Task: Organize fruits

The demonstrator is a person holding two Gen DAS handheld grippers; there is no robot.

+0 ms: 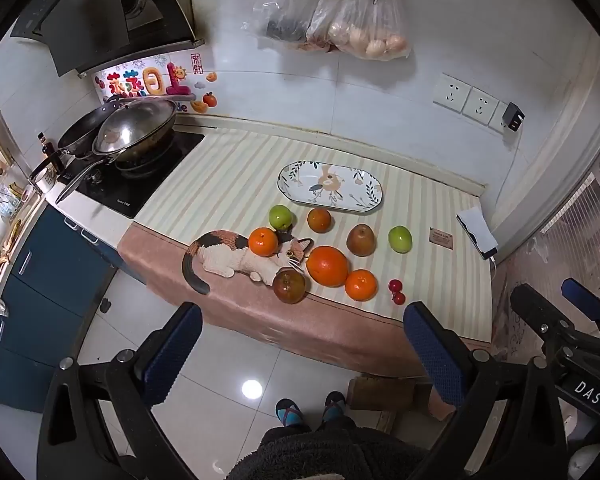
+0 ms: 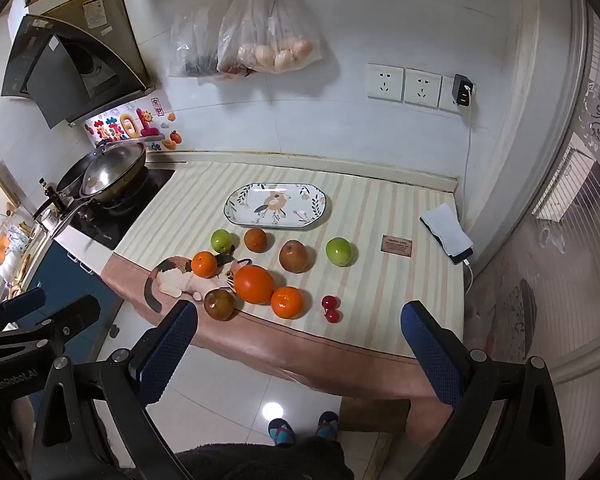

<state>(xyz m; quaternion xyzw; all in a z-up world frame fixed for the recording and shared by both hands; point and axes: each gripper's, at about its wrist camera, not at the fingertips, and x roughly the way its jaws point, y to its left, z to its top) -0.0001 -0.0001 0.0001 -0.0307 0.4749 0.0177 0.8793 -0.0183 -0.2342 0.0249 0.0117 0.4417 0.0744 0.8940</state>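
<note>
Just round glossy fruits, oval plate

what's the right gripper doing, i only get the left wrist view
observer: the right gripper is open wide, with nothing between its fingers.
operator: is that wall charger wired to anything
observer: yes, a white cable runs down from the charger to the flat dark device at the counter's right end.
operator: where's my left gripper from there
observer: the left gripper shows at the left edge, in front of the blue cabinet.
</note>
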